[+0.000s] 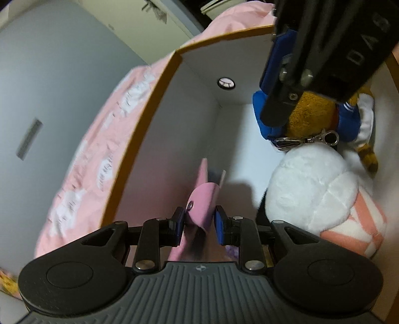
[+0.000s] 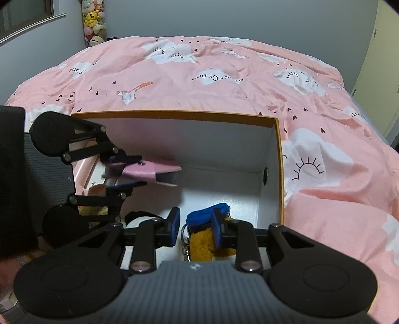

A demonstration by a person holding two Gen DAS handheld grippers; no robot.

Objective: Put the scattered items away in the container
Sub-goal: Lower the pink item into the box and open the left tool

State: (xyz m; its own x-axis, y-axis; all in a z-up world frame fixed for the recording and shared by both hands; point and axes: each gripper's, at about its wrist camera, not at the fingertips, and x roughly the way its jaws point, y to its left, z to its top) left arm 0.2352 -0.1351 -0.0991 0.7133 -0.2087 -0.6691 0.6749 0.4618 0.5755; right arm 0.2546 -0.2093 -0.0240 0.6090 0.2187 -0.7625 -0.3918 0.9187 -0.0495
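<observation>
An open cardboard box (image 2: 174, 115) with orange rims and white inner walls stands on the bed. My left gripper (image 1: 199, 219) is inside the box near its left wall, shut on a pink snap wallet (image 1: 203, 199) held above the floor. The wallet (image 2: 149, 172) also shows in the right wrist view, sticking out level from that gripper. My right gripper (image 2: 195, 221) is low in the box, shut on a brown plush toy (image 2: 202, 245) with blue clothes and a metal clasp. The toy (image 1: 311, 112) rests at the box's right side.
A large white plush (image 1: 311, 189) with a pink-striped part lies in the box beside the brown toy. The pink printed bed cover (image 2: 224, 74) surrounds the box. A stack of plush toys (image 2: 93, 22) stands against the far wall.
</observation>
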